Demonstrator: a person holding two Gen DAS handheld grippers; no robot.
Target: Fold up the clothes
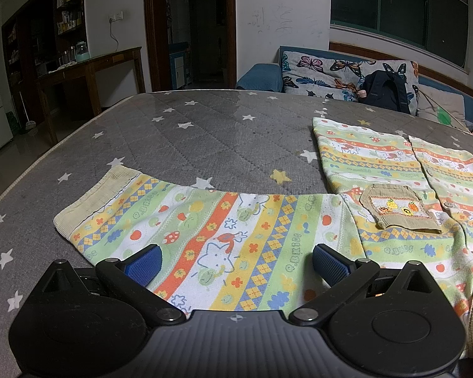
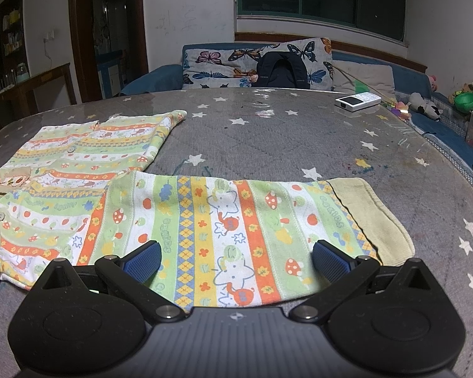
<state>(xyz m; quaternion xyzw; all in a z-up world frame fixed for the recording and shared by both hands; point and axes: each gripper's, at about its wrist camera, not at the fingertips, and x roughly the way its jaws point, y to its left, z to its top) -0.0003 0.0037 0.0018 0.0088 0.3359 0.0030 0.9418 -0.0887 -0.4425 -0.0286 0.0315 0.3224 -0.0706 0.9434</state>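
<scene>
Item: child's patterned cardigan (image 1: 403, 170), spread flat on my star-print desk (image 1: 189, 138), sleeves out sideways for folding; left claw (image 1: 236, 264) and right claw (image 2: 236, 260) both released, poised over one sleeve each.

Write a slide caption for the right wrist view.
Right gripper, jaws open, above the striped sleeve of a child's top spread on a star-print mattress.
</scene>
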